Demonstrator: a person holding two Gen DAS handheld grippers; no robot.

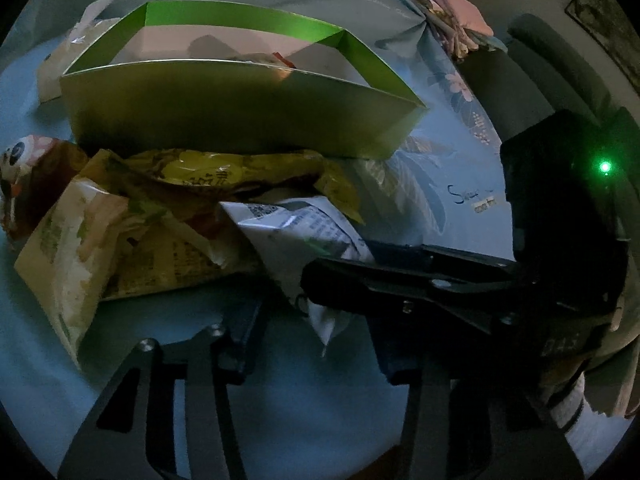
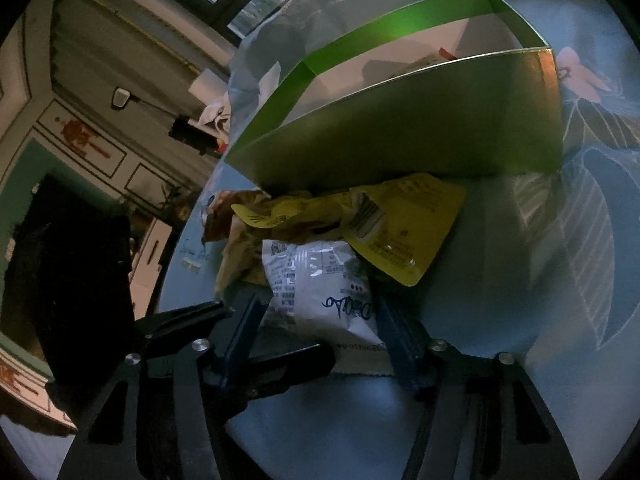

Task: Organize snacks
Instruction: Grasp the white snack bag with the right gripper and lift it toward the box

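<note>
Right wrist view looks along the right gripper [image 2: 316, 332], whose fingers stand spread on either side of the white snack packet [image 2: 320, 284]; they bracket it, but whether they touch it is unclear, so I judge this a grasp being lined up. The packet lies nearest in a loose heap with a yellow pouch [image 2: 400, 224] and crumpled yellow-brown bags just beyond. Behind the heap stands the open green box [image 2: 400, 136], its near wall almost against the bags, probably the destination. In the left wrist view the left gripper [image 1: 316, 344] is open and empty, low over the pale blue floral cloth [image 1: 440, 200], the right gripper's black finger crossing in front at the packet's near-right corner.
</note>
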